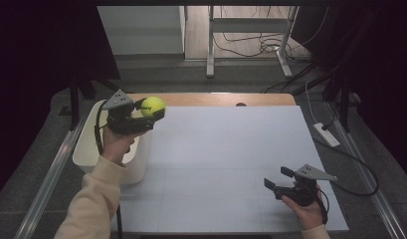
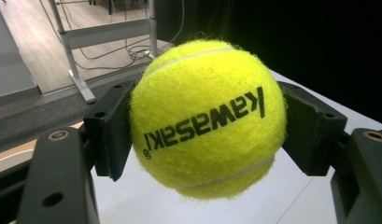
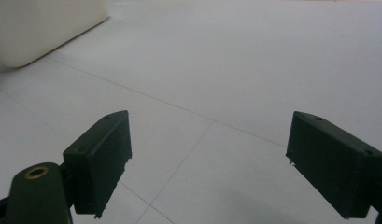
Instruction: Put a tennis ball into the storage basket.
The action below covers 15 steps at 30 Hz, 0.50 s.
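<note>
A: We have the left gripper (image 1: pixel 150 112) clamped on the tennis ball (image 1: pixel 153 106), haven't we?

B: We do. In the left gripper view the ball (image 2: pixel 207 119) sits squarely between the two black jaws, both pads pressed against its sides, with its black lettering upside down towards the camera.

A: And where do we see the ball from above?

B: Up in the air at the far left of the bench (image 1: pixel 226 164), just beside the far right corner of the white bin (image 1: pixel 89 144), whose near wall stands behind our left forearm.

A: What about our right gripper (image 1: pixel 276 180)?

B: It rests low over the near right part of the bench. Its jaws stand wide apart with nothing between them, and beyond them we see the white bench top (image 3: pixel 235 70) and a corner of the bin (image 3: pixel 44 28).
</note>
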{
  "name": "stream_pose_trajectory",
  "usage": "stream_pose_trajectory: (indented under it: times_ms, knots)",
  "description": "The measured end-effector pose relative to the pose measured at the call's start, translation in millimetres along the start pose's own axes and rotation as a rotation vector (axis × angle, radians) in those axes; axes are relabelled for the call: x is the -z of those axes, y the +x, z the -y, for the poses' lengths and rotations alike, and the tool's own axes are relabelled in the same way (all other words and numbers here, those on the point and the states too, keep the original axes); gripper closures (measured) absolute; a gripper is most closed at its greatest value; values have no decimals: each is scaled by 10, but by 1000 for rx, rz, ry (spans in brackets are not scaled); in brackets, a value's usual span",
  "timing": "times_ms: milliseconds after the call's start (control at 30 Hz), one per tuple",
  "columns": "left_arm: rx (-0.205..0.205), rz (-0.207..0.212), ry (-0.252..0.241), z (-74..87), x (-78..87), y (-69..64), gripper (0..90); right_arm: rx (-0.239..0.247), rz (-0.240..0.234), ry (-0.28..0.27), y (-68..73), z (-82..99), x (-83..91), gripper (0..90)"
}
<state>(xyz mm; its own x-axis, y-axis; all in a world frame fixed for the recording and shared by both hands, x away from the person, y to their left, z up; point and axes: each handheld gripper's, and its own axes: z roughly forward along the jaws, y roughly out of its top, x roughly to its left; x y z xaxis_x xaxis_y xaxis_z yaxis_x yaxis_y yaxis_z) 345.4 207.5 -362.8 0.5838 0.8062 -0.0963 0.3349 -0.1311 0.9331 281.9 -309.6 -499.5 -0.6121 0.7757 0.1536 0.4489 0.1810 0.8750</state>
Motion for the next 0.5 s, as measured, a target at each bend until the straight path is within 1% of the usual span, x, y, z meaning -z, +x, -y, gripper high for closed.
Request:
stream_pose_trajectory:
  times_ms: [167,433,467,500]
  knots:
    - [7,-15,0,6,34,45,272,0,-1,0,0,0,0,139]
    - [22,-57,8,26,128,176,272,0,0,-1,3,-2,2,139]
    - [22,-57,8,26,128,176,272,1,-1,-1,4,-2,1,139]
    - [27,-67,9,34,154,212,272,2,-1,-1,5,-2,0,139]
